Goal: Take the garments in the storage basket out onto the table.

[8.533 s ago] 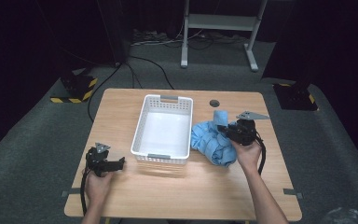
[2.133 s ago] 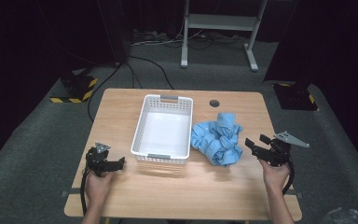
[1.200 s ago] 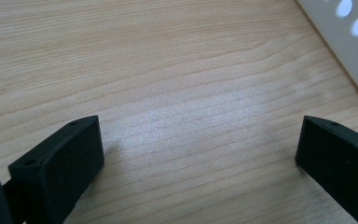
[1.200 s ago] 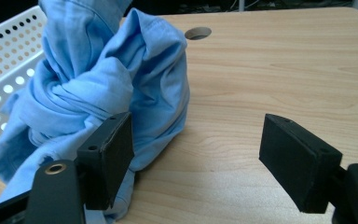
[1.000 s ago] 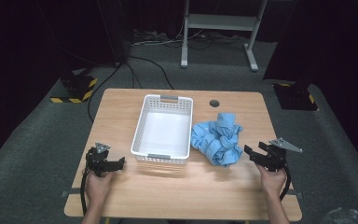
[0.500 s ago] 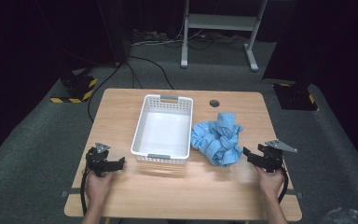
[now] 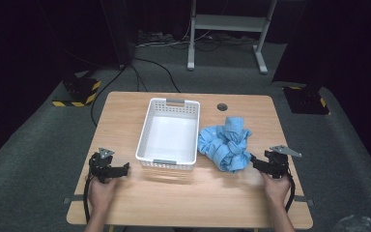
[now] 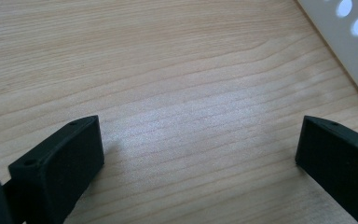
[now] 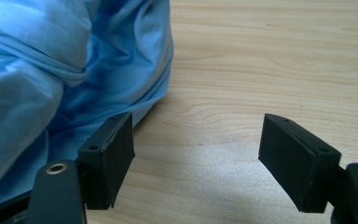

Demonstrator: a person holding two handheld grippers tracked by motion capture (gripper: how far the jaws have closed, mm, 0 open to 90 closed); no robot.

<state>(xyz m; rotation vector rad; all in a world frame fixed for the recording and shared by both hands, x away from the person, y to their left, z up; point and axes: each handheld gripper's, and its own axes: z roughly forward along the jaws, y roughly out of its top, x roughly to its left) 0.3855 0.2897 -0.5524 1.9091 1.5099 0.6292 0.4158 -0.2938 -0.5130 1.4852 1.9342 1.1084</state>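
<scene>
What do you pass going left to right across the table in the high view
Left claw → white plastic basket → crumpled blue cloth → right claw, with its open jaws right at the cloth's edge.

Left claw (image 7: 123, 168), right claw (image 7: 254, 162): jaws apart

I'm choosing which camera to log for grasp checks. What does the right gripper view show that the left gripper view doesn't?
The right gripper view has the crumpled light-blue cloth lying against one open jaw of the right gripper. The left gripper view has a corner of the white perforated plastic basket beyond the open left gripper. Both share the light wooden table and black jaws spread with nothing between them.
</scene>
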